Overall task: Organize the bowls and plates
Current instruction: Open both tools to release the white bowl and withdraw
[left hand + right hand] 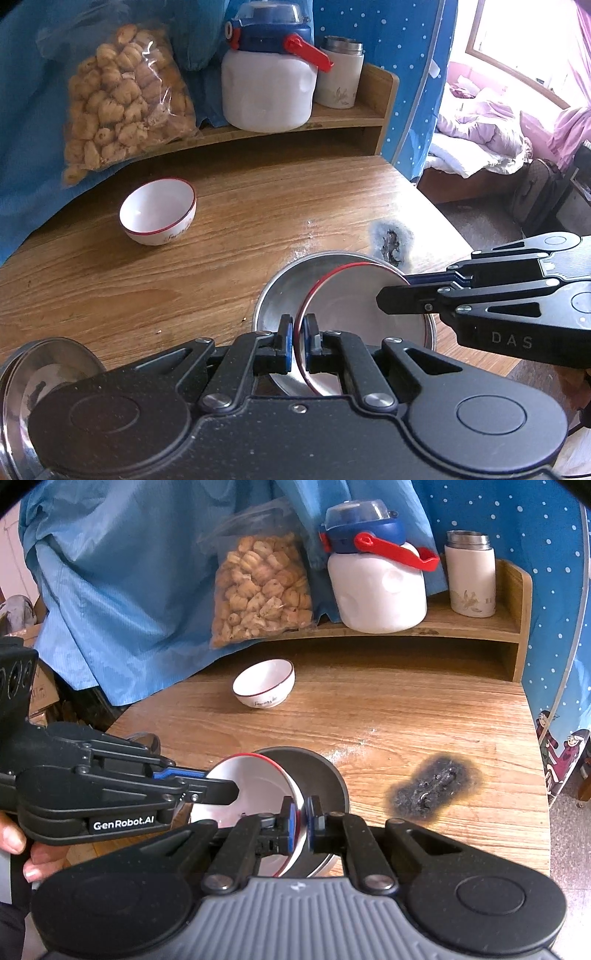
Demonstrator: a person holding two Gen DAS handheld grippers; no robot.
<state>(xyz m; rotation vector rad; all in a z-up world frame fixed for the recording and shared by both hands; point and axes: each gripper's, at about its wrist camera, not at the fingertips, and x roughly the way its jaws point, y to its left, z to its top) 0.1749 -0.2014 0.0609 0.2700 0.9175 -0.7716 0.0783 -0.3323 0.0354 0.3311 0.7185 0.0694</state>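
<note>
Both grippers on one red-rimmed bowl (354,314): left gripper (298,338) jaws pinch its near rim, right gripper (300,821) jaws closed on rim opposite, bowl tilted inside steel bowl (280,299) on worktop (147,288); second white bowl (158,212) sits apart near shelf (332,120).

I see a white bowl with a red rim (351,306) tipped on edge inside a shallow steel dish (280,295) near the table's front. A second white red-rimmed bowl (158,212) stands upright farther back, well apart, with script on its side. Another steel dish (22,376) sits at the near left edge, mostly hidden from me.
</note>
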